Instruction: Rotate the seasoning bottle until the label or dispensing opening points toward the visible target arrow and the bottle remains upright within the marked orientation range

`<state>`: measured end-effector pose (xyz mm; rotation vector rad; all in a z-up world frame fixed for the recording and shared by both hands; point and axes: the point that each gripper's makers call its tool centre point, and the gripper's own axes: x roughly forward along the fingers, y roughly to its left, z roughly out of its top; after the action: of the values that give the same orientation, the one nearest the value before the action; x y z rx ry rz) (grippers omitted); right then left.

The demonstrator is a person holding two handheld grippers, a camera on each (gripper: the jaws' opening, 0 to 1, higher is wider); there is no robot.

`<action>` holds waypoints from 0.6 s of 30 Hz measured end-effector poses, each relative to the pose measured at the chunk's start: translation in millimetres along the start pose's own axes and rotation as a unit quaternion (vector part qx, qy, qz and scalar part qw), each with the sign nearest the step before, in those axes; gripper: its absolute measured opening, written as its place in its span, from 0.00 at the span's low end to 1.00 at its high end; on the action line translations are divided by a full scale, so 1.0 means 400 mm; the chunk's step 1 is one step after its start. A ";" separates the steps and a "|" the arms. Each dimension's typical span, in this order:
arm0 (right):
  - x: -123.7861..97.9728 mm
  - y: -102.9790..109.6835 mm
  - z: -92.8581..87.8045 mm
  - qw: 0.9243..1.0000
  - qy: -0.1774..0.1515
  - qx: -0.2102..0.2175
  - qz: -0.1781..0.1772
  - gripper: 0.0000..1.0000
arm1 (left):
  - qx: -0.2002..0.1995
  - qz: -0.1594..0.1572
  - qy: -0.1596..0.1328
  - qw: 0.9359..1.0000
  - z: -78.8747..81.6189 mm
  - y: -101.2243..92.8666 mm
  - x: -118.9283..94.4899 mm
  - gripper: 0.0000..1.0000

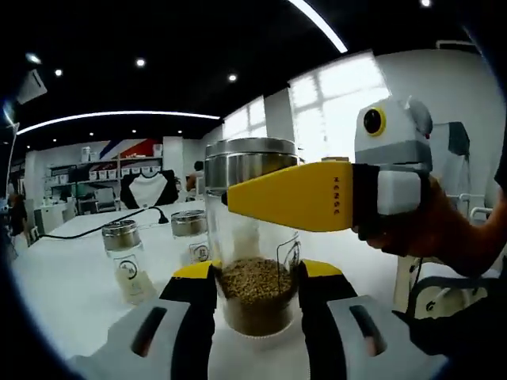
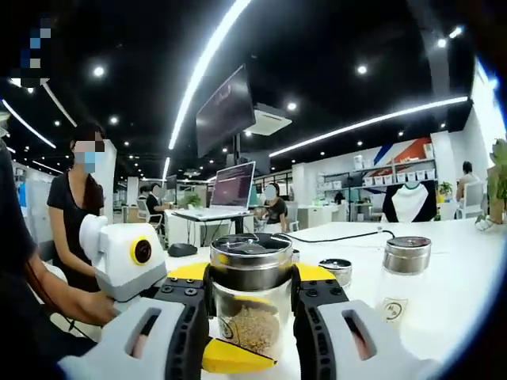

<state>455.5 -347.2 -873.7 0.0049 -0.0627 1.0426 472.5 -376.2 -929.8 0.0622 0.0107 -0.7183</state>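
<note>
We have the seasoning bottle (image 1: 253, 261) standing upright on the white tabletop (image 1: 71, 277), held twice over. The left gripper (image 1: 255, 289) has its fingers closed on the glass body low down, at the level of the brown granules; the right gripper (image 2: 252, 297) has its fingers closed on the bottle higher up, just under the steel lid (image 2: 250, 253).

No target arrow shows in either view, so we could overshoot the heading. With both grips tight, we judge that twisting the top against a clamped base may loosen the lid rather than turn the bottle. Letting go unevenly could tip it toward the two smaller shaker jars (image 1: 127, 257) nearby, or spill granules.
</note>
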 end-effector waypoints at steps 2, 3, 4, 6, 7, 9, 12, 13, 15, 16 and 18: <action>0.005 0.001 -0.004 1.000 0.008 -0.006 -0.003 0.38 | 0.005 -0.006 0.002 1.000 -0.004 0.003 -0.001 0.43; 0.005 -0.001 -0.006 1.000 0.012 -0.006 -0.005 0.37 | 0.008 -0.010 0.003 1.000 -0.006 0.003 -0.002 0.43; 0.002 -0.005 -0.006 1.000 0.015 -0.003 -0.008 0.37 | 0.011 -0.015 0.002 1.000 -0.006 0.001 -0.003 0.43; -0.002 -0.013 0.003 1.000 0.002 0.006 -0.013 0.37 | 0.003 -0.041 -0.010 0.999 0.006 -0.007 -0.003 0.43; -0.004 -0.014 0.008 1.000 -0.005 0.013 -0.013 0.36 | -0.006 -0.047 -0.013 0.999 0.012 -0.008 -0.006 0.43; -0.012 -0.023 0.024 1.000 -0.012 0.020 -0.020 0.36 | 0.009 -0.048 -0.023 0.999 0.026 -0.008 -0.011 0.42; -0.025 -0.047 0.045 0.999 -0.022 0.004 -0.039 0.36 | 0.040 -0.040 -0.010 0.998 0.020 0.003 -0.013 0.49; -0.028 -0.054 0.048 0.999 -0.020 0.006 -0.039 0.36 | 0.035 -0.041 -0.005 0.999 0.018 0.008 -0.014 0.51; -0.039 -0.077 0.049 0.999 -0.016 0.015 -0.046 0.36 | 0.021 -0.039 -0.010 0.999 0.023 0.021 -0.021 0.55; -0.042 -0.081 0.049 0.999 -0.016 0.016 -0.048 0.36 | 0.015 -0.038 -0.019 0.999 0.031 0.027 -0.025 0.55; -0.056 -0.110 0.049 0.998 -0.013 0.012 -0.059 0.37 | 0.017 -0.039 -0.025 0.999 0.039 0.031 -0.033 0.56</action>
<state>481.2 -389.1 -854.2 0.0441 -0.0720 0.9246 470.7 -359.1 -913.0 0.0776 -0.0470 -0.7985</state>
